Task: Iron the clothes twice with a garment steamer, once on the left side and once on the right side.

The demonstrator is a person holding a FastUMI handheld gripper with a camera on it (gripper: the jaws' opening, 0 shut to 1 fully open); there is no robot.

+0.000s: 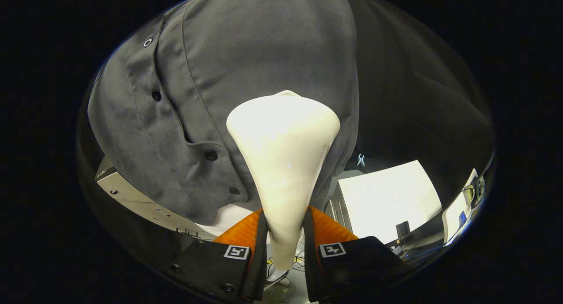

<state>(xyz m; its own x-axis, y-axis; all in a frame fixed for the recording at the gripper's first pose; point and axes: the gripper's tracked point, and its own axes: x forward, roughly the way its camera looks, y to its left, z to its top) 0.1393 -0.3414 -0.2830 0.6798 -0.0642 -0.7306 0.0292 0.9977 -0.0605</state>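
Gripper view: gripper (285, 233) clamps glossy steamer (283, 141) (conical) against grey shirt (246, 53).

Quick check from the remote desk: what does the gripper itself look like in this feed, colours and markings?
The gripper has two orange, finely ribbed fingers edged with black inner pads. Behind them sit black housing blocks, each bearing a small white square tag with a black pattern. Round black screw heads dot the left block.

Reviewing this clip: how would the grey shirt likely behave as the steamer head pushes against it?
The grey shirt is probably floppy: it hangs in soft folds and creases near its buttons. It would likely give way and swing under the white steamer head rather than resist. The gripper, shut on the steamer's narrow neck, seems to hold something smooth, perhaps slippery.
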